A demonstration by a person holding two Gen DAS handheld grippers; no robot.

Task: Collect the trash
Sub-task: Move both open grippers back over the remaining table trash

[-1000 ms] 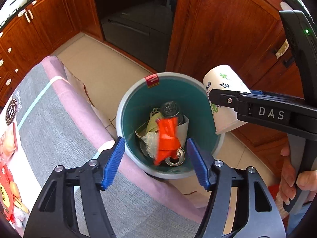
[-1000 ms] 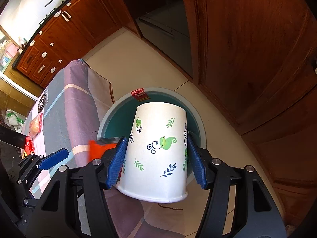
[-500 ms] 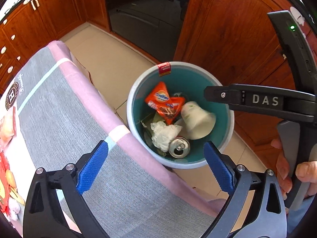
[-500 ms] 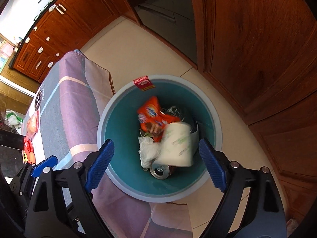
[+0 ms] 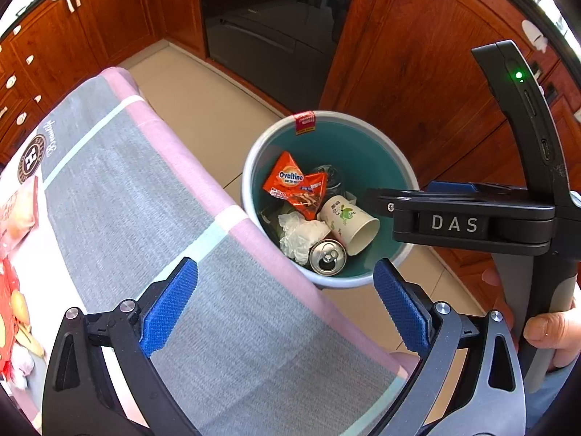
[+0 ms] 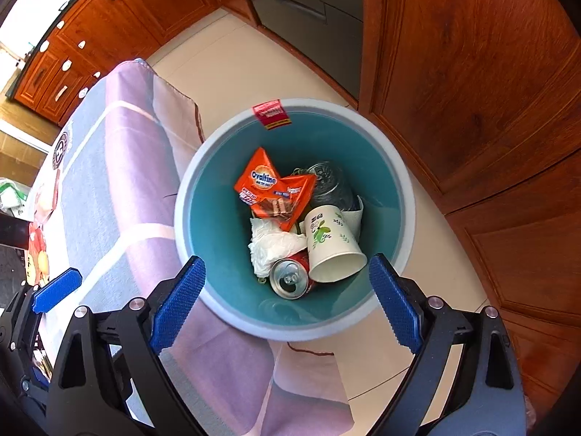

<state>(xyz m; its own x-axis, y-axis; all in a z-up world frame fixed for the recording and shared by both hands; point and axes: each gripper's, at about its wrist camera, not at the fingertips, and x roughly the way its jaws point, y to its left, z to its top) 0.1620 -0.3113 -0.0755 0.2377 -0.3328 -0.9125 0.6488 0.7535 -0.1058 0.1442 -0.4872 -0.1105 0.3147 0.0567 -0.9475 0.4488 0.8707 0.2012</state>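
A round bin (image 5: 348,115) (image 6: 180,218) with a grey rim and teal inside stands on the floor beside the table. In it lie an orange Ovaltine wrapper (image 5: 290,181) (image 6: 261,181), a white paper cup (image 5: 348,221) (image 6: 330,239) on its side, a drinks can (image 5: 326,257) (image 6: 290,278) and a crumpled tissue (image 5: 301,234) (image 6: 270,243). My left gripper (image 5: 285,269) is open and empty over the table's edge, just short of the bin. My right gripper (image 6: 287,259) (image 5: 377,196) hangs open and empty above the bin.
The table wears a grey and pink cloth (image 5: 145,218) (image 6: 109,200), with snack packets (image 5: 14,210) at its far left. Wooden cabinets (image 5: 417,91) and a dark appliance (image 5: 272,36) ring the tiled floor (image 5: 203,87). A person's hand (image 5: 544,330) grips the right handle.
The orange wrapper has dropped from my left gripper and the paper cup from my right, and both now lie in the bin. Both jaws have spread wide. The left gripper has drawn back over the table.
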